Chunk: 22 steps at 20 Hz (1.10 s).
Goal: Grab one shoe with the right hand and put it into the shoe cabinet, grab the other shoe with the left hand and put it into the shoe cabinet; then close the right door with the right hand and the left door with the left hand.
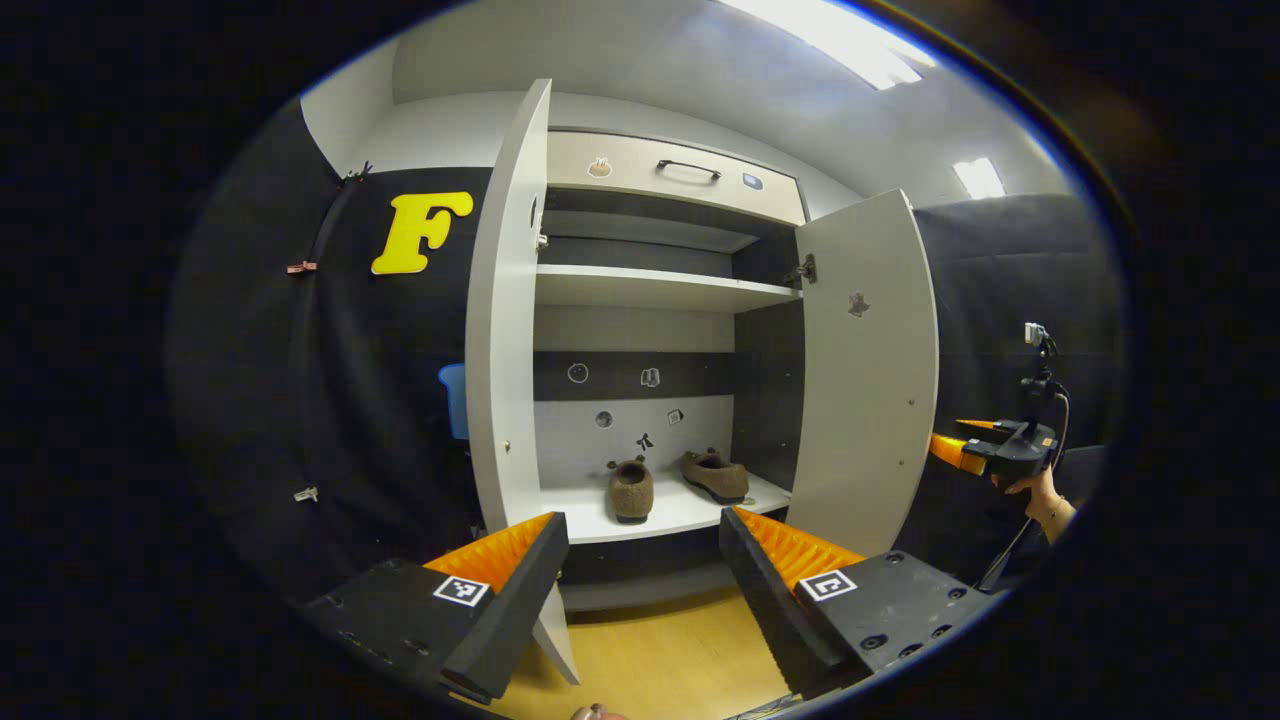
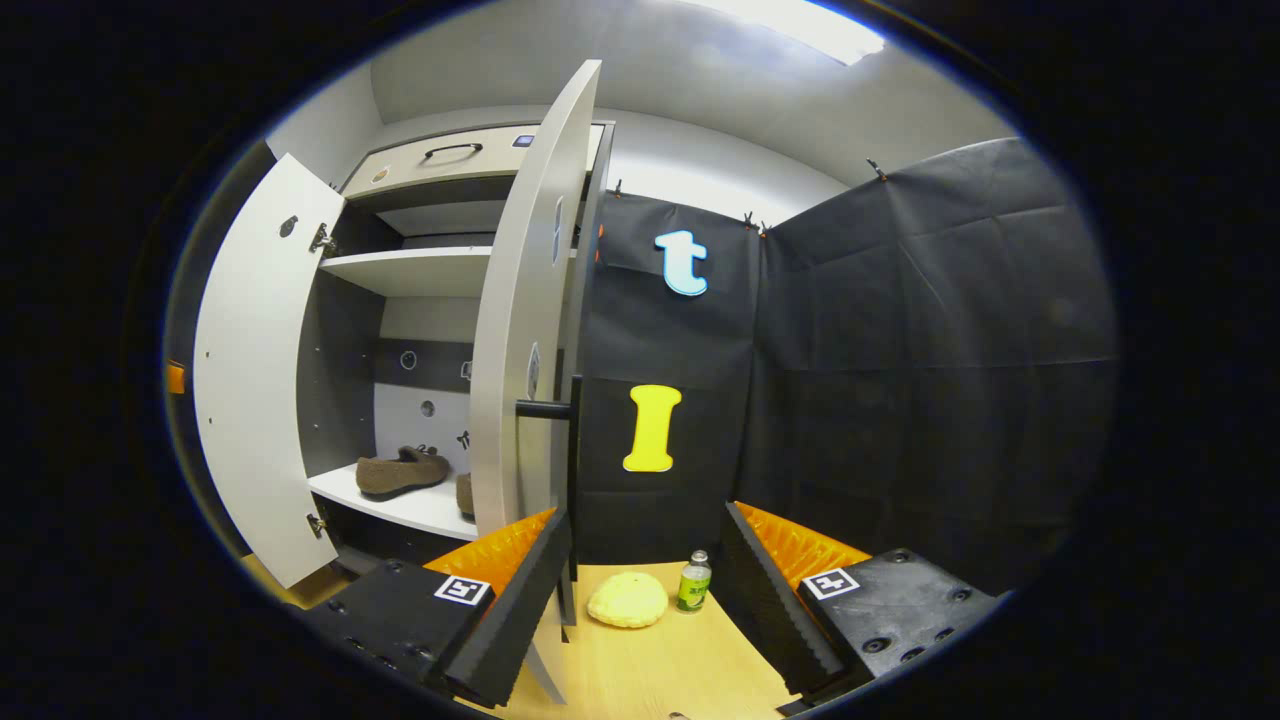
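The shoe cabinet [image 1: 660,290] stands with both doors swung out. Two brown shoes rest on its lower shelf [image 1: 680,515]: one shoe [image 1: 630,490] heel-on, the other shoe [image 1: 715,475] to its right. My left gripper [image 1: 645,560] is open and empty, in front of the shelf, beside the left door [image 1: 505,340]. My right gripper [image 2: 645,560] is open and empty too. The right door [image 2: 525,340] stands edge-on just by its left finger, with the black handle [image 2: 545,408] above. One shoe [image 2: 402,472] shows past that door. A hand [image 1: 1040,495] holds the right gripper [image 1: 985,450] beyond the right door [image 1: 870,380].
A yellow lump [image 2: 627,598] and a small green bottle [image 2: 694,582] lie on the wooden floor [image 2: 680,660] by the black cloth wall. A drawer with a handle [image 1: 688,170] tops the cabinet. The left door [image 2: 255,370] opens to the far side.
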### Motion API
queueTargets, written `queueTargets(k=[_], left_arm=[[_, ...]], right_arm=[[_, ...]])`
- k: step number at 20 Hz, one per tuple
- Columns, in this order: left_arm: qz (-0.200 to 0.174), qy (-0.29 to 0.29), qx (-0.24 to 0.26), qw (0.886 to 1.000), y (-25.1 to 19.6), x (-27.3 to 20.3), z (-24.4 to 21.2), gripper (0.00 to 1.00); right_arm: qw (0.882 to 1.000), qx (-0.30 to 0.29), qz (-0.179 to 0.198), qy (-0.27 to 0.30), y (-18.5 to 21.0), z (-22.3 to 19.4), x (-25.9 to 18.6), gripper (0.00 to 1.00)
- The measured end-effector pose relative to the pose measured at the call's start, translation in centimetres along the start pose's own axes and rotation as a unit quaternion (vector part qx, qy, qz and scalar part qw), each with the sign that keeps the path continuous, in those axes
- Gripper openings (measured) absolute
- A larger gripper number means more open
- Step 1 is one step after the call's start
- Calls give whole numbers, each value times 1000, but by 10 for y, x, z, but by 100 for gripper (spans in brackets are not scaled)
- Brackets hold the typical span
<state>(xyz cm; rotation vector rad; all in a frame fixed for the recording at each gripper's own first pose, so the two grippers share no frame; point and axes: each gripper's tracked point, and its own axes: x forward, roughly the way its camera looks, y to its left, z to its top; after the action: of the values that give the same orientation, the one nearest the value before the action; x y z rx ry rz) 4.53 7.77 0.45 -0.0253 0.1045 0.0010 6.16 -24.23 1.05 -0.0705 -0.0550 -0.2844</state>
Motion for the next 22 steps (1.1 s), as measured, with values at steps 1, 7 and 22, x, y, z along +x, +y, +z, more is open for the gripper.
queueTargets(k=[1,7,22], left_arm=[[5,-1,4,1000,3,-2,2,96],[46,-6,20,999,32,-17,11,96],[165,3,4,986,128,-44,-7,96]], right_arm=[[1000,-4,2,1,0,-3,5,97],[999,-18,40,2,28,-3,8,94],[984,-15,178,-15,228,-14,73,95]])
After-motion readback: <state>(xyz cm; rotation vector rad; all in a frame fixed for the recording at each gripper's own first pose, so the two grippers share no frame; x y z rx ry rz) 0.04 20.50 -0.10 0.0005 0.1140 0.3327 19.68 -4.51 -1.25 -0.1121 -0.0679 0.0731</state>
